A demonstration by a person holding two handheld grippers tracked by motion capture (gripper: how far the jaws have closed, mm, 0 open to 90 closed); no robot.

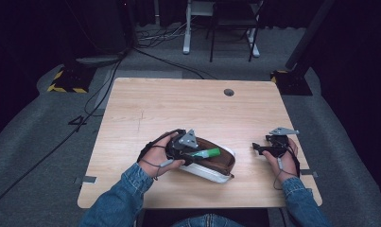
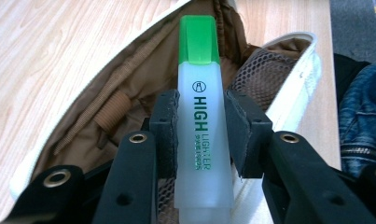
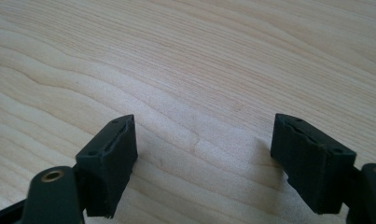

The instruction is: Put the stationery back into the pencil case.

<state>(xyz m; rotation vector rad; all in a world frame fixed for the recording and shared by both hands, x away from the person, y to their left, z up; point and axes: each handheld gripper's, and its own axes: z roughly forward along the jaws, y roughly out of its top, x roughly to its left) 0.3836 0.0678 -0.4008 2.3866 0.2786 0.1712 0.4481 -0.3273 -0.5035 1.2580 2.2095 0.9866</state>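
A white pencil case (image 1: 216, 175) with a brown lining lies open near the table's front edge. My left gripper (image 1: 197, 156) hovers over its mouth, shut on a green highlighter (image 1: 207, 153). In the left gripper view the highlighter (image 2: 202, 135) stands between the two pads (image 2: 164, 128), its green cap pointing into the open pencil case (image 2: 129, 88). My right gripper (image 1: 257, 148) rests low over the bare table to the right of the case. In the right gripper view its jaws stand wide apart with nothing between the right gripper's (image 3: 204, 158) fingertips, only wood below.
The light wooden table (image 1: 178, 104) has a round cable hole (image 1: 229, 92) at the back right. A denim sleeve (image 2: 360, 116) shows beside the case. Cables and stand bases lie on the grey floor beyond the far edge.
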